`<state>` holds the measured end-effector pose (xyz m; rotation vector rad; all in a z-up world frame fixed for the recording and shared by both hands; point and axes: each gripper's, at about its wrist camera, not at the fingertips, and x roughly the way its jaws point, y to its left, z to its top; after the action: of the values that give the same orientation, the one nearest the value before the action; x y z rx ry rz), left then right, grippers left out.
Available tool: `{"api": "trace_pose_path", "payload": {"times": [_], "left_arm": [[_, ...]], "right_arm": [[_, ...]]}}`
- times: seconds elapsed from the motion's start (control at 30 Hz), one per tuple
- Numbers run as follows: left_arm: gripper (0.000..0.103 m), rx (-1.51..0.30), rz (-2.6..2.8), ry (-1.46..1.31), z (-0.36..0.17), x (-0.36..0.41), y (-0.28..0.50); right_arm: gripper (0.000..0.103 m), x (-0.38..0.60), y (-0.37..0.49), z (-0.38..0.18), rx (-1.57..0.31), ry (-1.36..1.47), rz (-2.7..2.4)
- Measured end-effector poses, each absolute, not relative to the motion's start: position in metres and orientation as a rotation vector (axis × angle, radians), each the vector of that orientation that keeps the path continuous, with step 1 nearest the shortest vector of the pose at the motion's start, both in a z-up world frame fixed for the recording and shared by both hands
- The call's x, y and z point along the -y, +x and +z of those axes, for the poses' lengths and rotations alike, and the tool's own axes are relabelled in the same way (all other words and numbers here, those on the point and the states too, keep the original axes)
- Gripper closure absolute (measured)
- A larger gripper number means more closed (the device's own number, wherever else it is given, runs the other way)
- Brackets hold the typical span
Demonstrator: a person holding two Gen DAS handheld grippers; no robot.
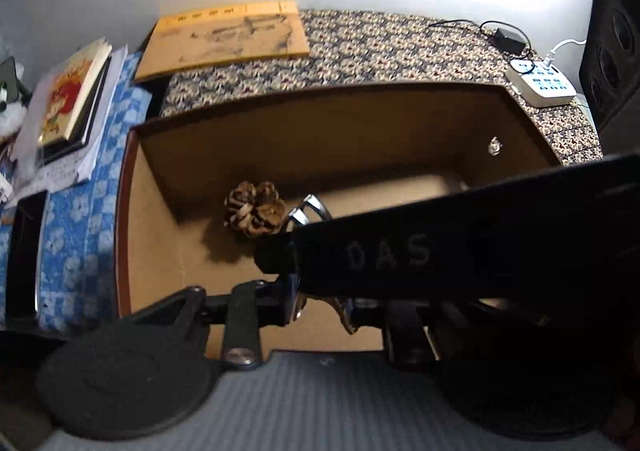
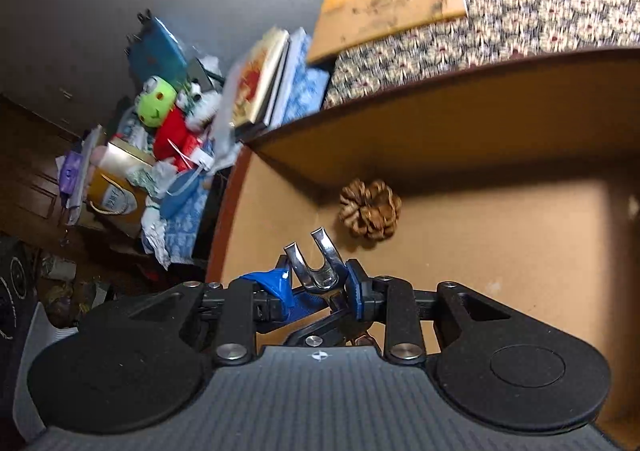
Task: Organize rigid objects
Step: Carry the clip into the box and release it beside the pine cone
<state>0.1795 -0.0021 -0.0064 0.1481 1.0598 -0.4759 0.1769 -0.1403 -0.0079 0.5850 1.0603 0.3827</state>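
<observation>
An open brown cardboard box [image 1: 320, 123] [image 2: 480, 111] stands on a patterned cloth. A pine cone [image 1: 254, 213] [image 2: 370, 209] lies in its far left corner. In the right wrist view my right gripper [image 2: 318, 283] hovers over the box floor, shut on a chrome open-ended wrench [image 2: 316, 259] whose forked head points toward the cone. In the left wrist view that gripper's black body [image 1: 440, 251] crosses in front, with the wrench tips [image 1: 310, 207] showing beside the cone. It hides most of my left gripper [image 1: 328, 303], near a metal piece [image 1: 346, 315].
A yellow book [image 1: 224, 37] lies behind the box on the cloth [image 1: 380, 51]. Stacked books [image 1: 72, 95] lie to the left, with plush toys and clutter [image 2: 160, 111] beyond. A white power strip [image 1: 542, 85] and a black speaker [image 1: 616, 51] stand at the right.
</observation>
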Motion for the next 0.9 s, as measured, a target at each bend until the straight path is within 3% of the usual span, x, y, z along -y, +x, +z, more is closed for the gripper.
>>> {"api": "trace_pose_path", "payload": {"times": [0.43,0.53,0.63,0.9], "left_arm": [[0.086,-1.146,-0.385,0.176,-0.036,-0.006,0.199],[0.074,-1.140,-0.360,0.186,-0.038,-0.009,0.200],[0.073,-1.126,-0.355,0.190,-0.038,-0.010,0.200],[0.057,-1.081,-0.333,0.208,-0.042,-0.006,0.202]], "right_arm": [[0.091,0.130,0.204,-0.040,-1.182,0.637,0.399],[0.088,0.130,0.205,-0.044,-1.175,0.660,0.421],[0.088,0.131,0.205,-0.045,-1.156,0.670,0.445],[0.088,0.141,0.203,-0.048,-1.106,0.751,0.472]]}}
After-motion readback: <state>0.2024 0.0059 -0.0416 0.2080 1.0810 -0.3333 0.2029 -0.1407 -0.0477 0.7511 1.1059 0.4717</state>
